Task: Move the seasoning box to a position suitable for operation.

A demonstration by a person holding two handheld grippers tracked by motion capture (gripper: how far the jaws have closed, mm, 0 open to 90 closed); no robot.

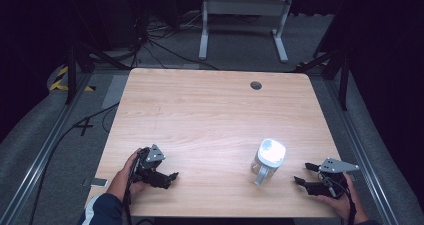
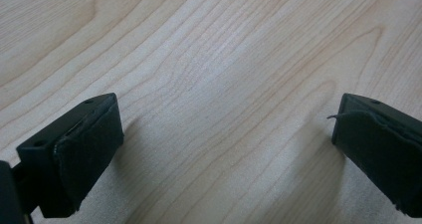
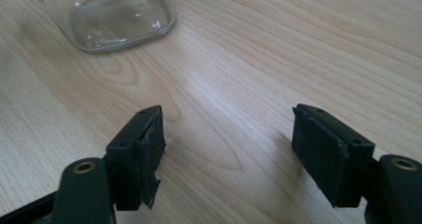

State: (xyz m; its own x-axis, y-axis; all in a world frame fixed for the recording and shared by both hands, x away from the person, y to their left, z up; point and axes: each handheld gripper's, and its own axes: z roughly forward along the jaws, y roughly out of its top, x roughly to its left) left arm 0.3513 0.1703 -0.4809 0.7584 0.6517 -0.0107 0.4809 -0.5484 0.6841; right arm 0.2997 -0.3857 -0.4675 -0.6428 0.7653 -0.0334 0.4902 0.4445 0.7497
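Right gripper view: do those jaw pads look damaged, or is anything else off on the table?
The pad on one finger of the right gripper is ragged, with a flap torn loose at its lower edge. The left gripper has a frayed thread on one pad. The glass jar stands upright; nothing is spilled.

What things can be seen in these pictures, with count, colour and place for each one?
glass jug: one, clear with a white lid, on the near right part of the table, to the left of the right gripper
table: one, light wood, centre of the high view
hole: one, dark, round, in the far right part of the tabletop
phone: one, pale, on the floor by the table's near left corner
frame: one, white, on the floor beyond the table
left gripper: one, black, open, near left part of the table
right gripper: one, black, open, near right edge
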